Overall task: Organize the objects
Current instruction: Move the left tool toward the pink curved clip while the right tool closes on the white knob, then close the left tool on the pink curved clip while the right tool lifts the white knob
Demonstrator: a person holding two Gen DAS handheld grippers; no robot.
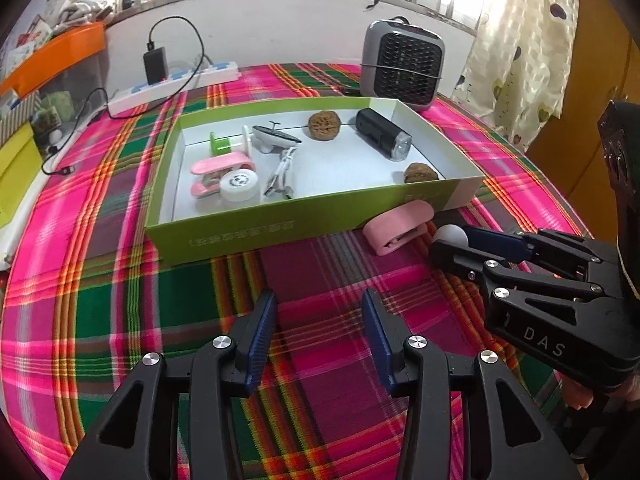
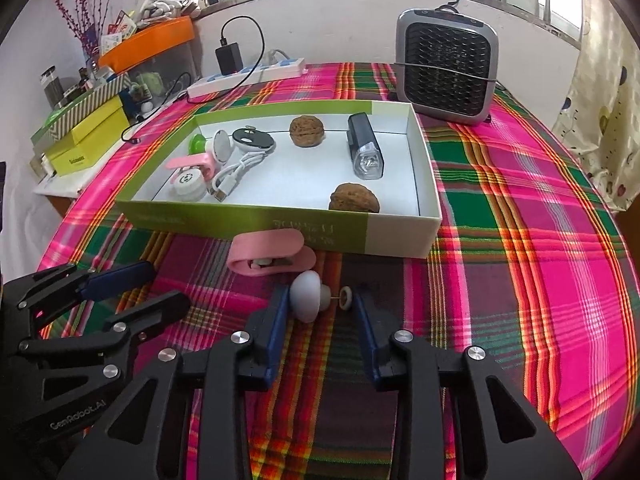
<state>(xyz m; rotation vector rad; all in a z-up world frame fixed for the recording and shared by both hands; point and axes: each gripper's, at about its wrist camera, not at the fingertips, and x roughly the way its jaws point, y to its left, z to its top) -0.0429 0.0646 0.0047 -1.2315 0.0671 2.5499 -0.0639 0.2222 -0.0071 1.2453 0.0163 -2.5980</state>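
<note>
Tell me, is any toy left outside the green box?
Yes, two. A pink plastic clip lies on the plaid cloth against the green cardboard box's front wall, and a small white mushroom-shaped knob sits between the right gripper's fingers. Everything similar is already inside.

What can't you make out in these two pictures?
- Print on the green box: left wrist view, too small and blurred.
- Far side of the white knob: left wrist view, hidden by the right gripper.
- Inside of the pink clip: right wrist view, shadowed.
- Right gripper's contact with the knob: unclear.
</note>
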